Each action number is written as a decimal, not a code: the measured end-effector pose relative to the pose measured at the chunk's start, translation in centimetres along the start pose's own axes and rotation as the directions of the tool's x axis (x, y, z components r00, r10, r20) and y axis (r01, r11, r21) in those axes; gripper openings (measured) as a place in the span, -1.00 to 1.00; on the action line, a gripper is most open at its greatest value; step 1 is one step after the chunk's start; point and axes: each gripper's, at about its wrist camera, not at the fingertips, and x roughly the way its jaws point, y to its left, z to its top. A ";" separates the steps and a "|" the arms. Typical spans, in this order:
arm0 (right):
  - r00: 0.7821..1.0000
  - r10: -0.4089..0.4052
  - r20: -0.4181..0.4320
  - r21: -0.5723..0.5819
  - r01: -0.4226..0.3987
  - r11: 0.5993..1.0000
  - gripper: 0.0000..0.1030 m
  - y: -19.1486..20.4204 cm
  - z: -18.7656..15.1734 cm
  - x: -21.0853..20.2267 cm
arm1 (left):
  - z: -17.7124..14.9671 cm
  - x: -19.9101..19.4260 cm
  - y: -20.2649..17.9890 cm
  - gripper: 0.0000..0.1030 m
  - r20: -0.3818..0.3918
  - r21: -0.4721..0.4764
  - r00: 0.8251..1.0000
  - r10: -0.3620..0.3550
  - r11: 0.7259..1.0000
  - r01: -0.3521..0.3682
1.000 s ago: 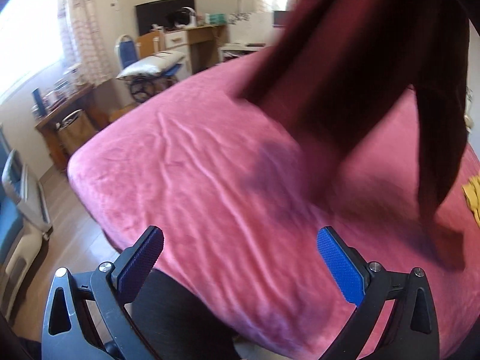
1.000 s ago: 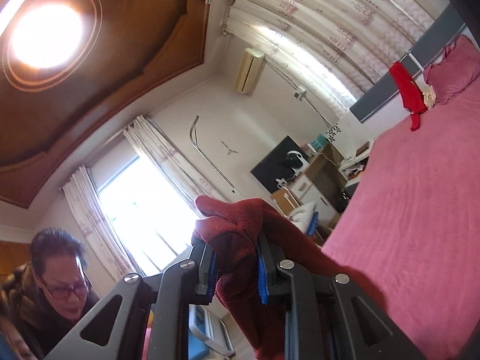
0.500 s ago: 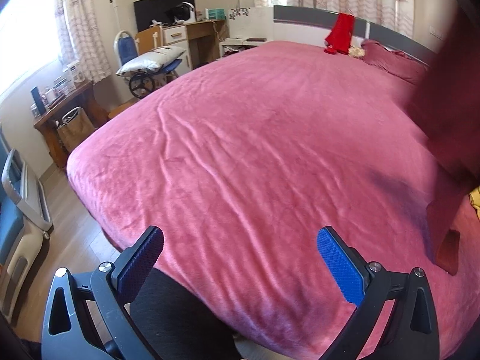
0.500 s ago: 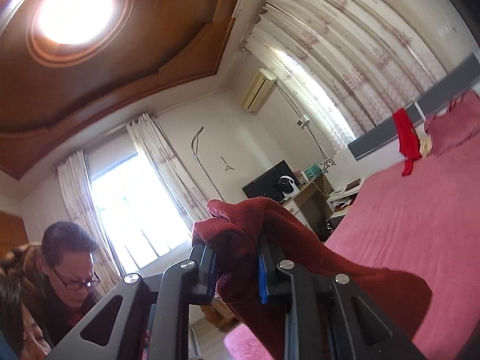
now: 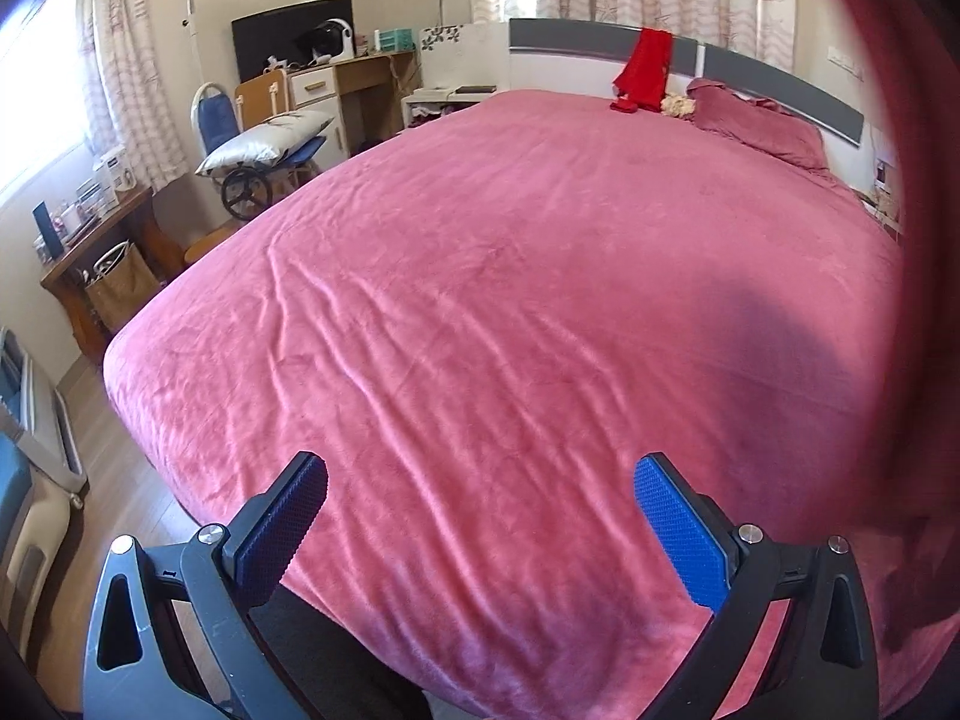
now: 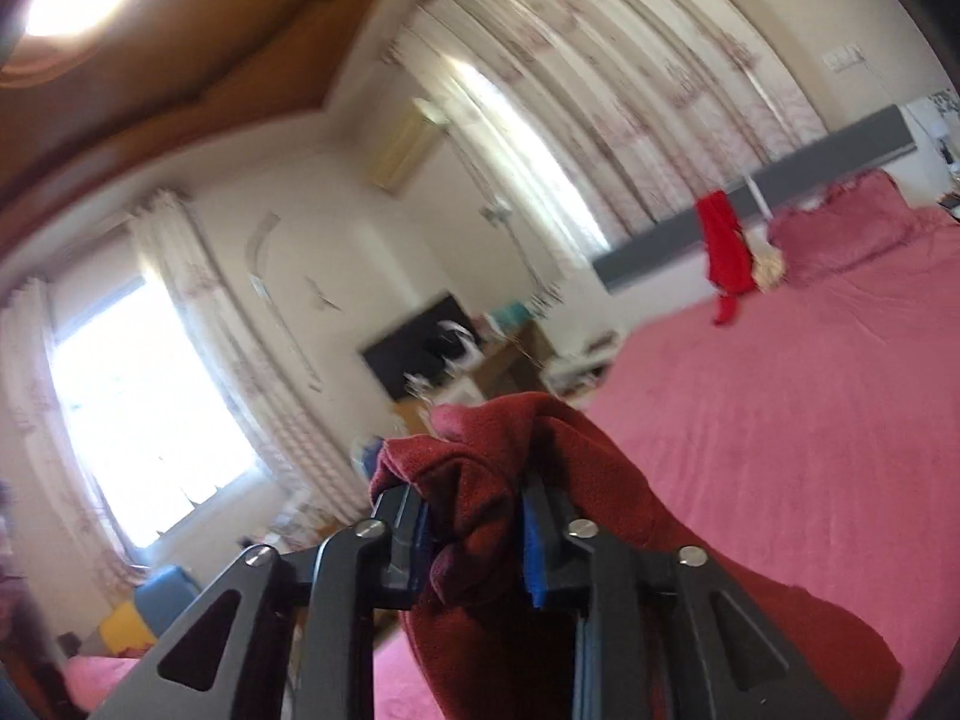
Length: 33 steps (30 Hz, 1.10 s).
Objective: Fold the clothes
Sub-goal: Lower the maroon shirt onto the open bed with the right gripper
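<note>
Garment status: we have the dark red garment (image 6: 492,480) bunched between the pads of the right hand-held gripper (image 6: 474,534), carried above the pink bed (image 5: 510,312) near its right edge. In the left wrist view the same cloth hangs as a blurred dark red curtain down the right side of the picture, casting a shadow on the cover near that edge. Right jaws have just been opening; fabric is between them and both pads touch it, so we read it as a loosening pinch, not a release. Left hand-held gripper (image 5: 480,516) is spread wide with nothing in it, hovering over the near edge of the bed.

Risks as we judge them:
- Thick wad in a slackening pinch: it may slip out before we lay it flat and land crumpled, or slide off the right edge to the floor.
- The right view is smeared, which suggests a fast swing; a swing could throw the hanging end into a twist.
- We cannot see which part of the garment is held, so the left side may catch a wrong layer.
- The bed cover is wrinkled near the near edge; folds laid there may come out uneven.
</note>
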 end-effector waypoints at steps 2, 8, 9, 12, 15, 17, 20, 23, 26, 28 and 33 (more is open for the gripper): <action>0.980 -0.042 -0.193 -0.004 0.042 0.999 -0.25 -1.8 -2.7 6.1 | -0.1 0.7 0.6 1.00 -0.013 -0.002 1.000 0.026 1.000 -0.026; 0.880 -0.108 -0.463 -0.030 0.106 0.994 -0.17 -9.8 -13.1 10.7 | -0.9 4.2 1.1 1.00 -0.057 0.030 0.996 0.067 0.997 -0.066; 0.859 -0.142 -0.491 -0.057 0.131 0.990 -0.14 -11.5 -15.5 9.4 | -0.9 5.0 0.9 1.00 -0.064 0.041 0.996 0.061 0.997 -0.058; 0.767 -0.270 -0.582 -0.140 0.233 0.962 -0.11 -16.4 -22.0 4.9 | -0.7 7.7 -0.1 1.00 -0.096 0.077 0.994 0.054 0.996 -0.046; 0.680 -0.356 -0.641 -0.158 0.336 0.928 -0.11 -21.3 -27.7 -0.5 | -0.1 10.0 -1.5 1.00 -0.114 0.108 0.992 0.060 0.993 -0.048; 0.654 -0.360 -0.665 -0.130 0.374 0.918 -0.10 -23.3 -30.3 -3.4 | 0.3 11.5 -2.5 1.00 -0.126 0.128 0.990 0.065 0.991 -0.049; 0.633 -0.378 -0.675 -0.133 0.399 0.907 -0.08 -25.0 -33.1 -6.5 | 0.9 13.4 -3.6 1.00 -0.140 0.153 0.986 0.092 0.986 -0.070; 0.594 -0.424 -0.684 -0.206 0.400 0.893 -0.06 -25.6 -34.6 -6.8 | 1.3 14.8 -4.3 1.00 -0.156 0.151 0.983 0.099 0.986 -0.076; 0.578 -0.376 -0.724 -0.184 0.364 0.913 -0.05 -26.2 -36.2 -5.4 | 1.0 15.9 -4.8 1.00 -0.168 0.163 0.981 0.097 0.984 -0.069; 0.561 -0.359 -0.746 -0.184 0.345 0.920 -0.03 -26.3 -37.2 -4.2 | 0.6 16.3 -4.8 1.00 -0.166 0.172 0.981 0.096 0.983 -0.067; 0.553 -0.376 -0.744 -0.249 0.293 0.923 -0.83 -25.9 -35.7 -4.3 | 1.0 15.7 -3.6 1.00 -0.163 0.168 0.984 0.069 0.985 -0.041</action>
